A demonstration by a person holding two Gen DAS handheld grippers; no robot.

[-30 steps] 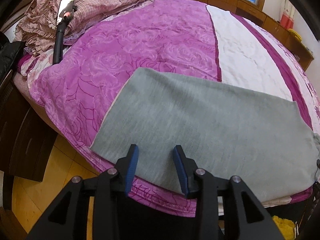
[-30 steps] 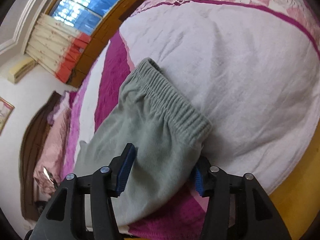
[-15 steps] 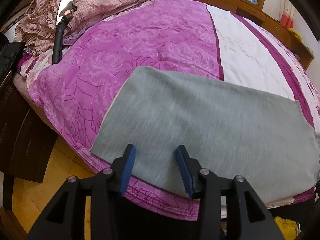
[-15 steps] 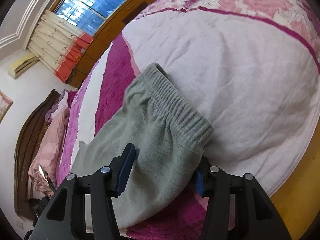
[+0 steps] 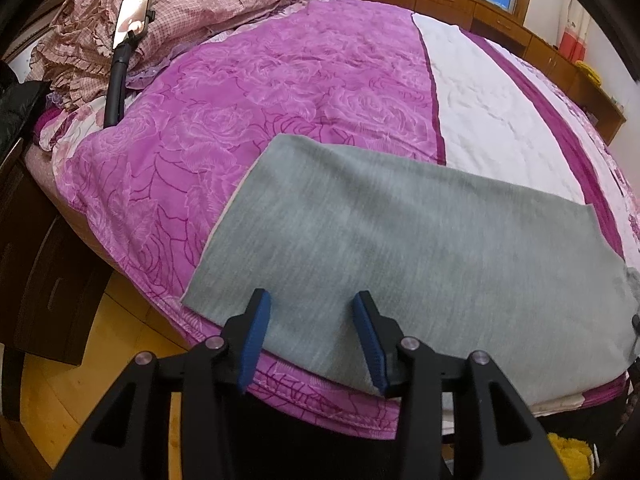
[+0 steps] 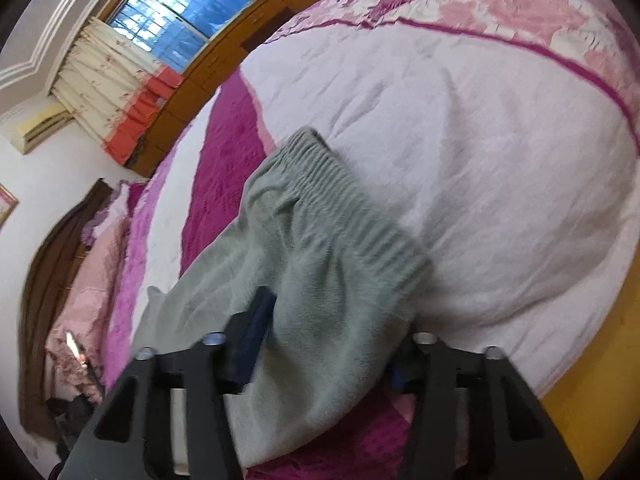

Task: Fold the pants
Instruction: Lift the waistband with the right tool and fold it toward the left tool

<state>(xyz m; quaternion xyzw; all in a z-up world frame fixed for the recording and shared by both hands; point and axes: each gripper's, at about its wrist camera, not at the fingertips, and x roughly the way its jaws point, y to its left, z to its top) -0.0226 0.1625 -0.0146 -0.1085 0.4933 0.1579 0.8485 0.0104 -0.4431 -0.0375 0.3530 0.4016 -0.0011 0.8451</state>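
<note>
The grey pants (image 5: 420, 248) lie flat along the near edge of the bed (image 5: 300, 92), legs doubled one on the other, the hem end toward the bed's near left corner and the waistband (image 6: 348, 204) at the other end, on the white stripe of the cover. They sit this close to the edge so that I can come at both ends from the bedside without leaning across the mattress.

My left jaws (image 5: 312, 336) stand partly open, astride the long near edge of the leg cloth close to the hem; the blue pads have not closed on it, and they have been easing apart a little. I judge they are placed there so the cloth edge slides between them before I pinch.

My right jaws (image 6: 324, 340) are at the waist end and have just been closing, with a thick bunch of grey cloth between them. The left pad presses into the fabric, which puckers and lifts around it; the right pad is mostly hidden behind the bunch, so I take this for a grip being made, not a finished one.

With an end in each hand, the likely aim is to carry one end over onto the other.
</note>
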